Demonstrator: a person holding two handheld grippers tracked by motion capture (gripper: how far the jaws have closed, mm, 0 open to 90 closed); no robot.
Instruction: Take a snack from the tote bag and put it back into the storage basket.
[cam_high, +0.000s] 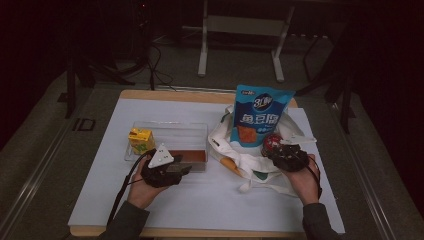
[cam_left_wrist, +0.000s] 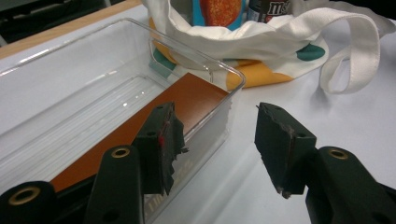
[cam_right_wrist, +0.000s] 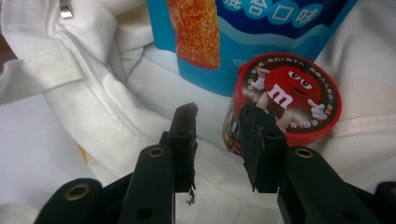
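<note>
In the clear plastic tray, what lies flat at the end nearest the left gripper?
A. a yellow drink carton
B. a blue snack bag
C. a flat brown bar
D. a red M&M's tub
C. In the left gripper view the flat brown bar lies on the floor of the clear tray, just ahead of the left gripper; the yellow carton stands at the tray's far end.
</note>
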